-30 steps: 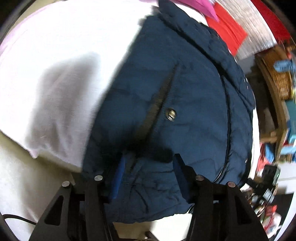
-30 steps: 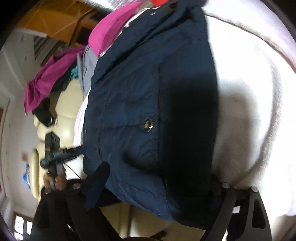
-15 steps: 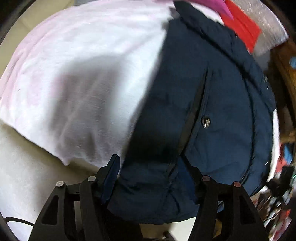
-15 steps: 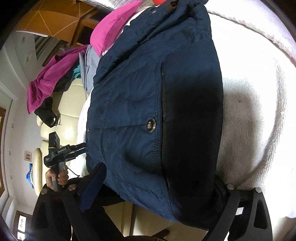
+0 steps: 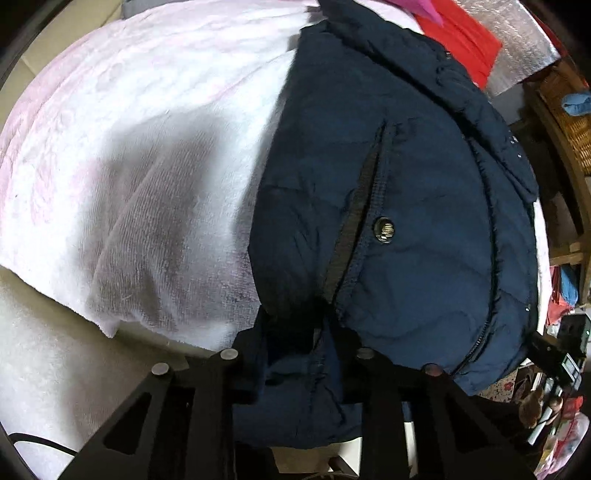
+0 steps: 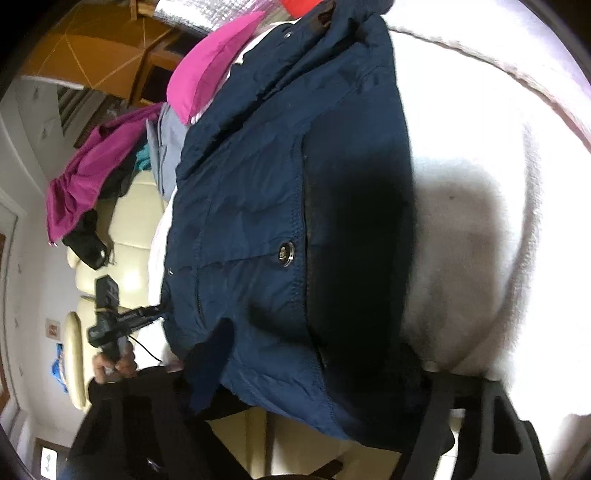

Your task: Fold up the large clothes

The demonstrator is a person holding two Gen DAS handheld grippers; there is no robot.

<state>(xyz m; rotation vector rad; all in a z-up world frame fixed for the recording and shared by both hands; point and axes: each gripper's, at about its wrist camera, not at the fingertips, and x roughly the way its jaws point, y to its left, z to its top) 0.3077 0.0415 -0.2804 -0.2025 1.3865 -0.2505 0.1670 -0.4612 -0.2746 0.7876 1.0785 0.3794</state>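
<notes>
Left wrist view first: the left gripper (image 5: 295,354) has its jaws drawn in on the hem of the dark navy padded jacket with a metal snap button (image 5: 406,240), a bunched fold of fabric pinched between them. The jacket lies on the white-and-pink terry towel (image 5: 147,184), which covers a cream cushioned seat (image 5: 44,369), and its hem hangs over the towel's near edge.

Over on the right wrist view, the right gripper (image 6: 314,391) sits spread wide across the same hem, one blue-padded finger (image 6: 212,354) against the cloth, the other side lost in deep shadow. I cannot tell whether it bites anything at all.

Risk now, as I judge it: only one side looks truly held, so a lift could let the hem sag and twist the fold. That padded shell looks slick, and a thin pinch may slide out. Dragging could also pull the towel along.

Room to move? Left of the jacket, in the left wrist view, the towel lies bare and broad, the natural landing side. Beyond the collar sits a heap of magenta and red garments (image 5: 458,33), close enough to snag. Right of the jacket, a wicker basket (image 5: 569,110) and clutter crowd the edge.
</notes>
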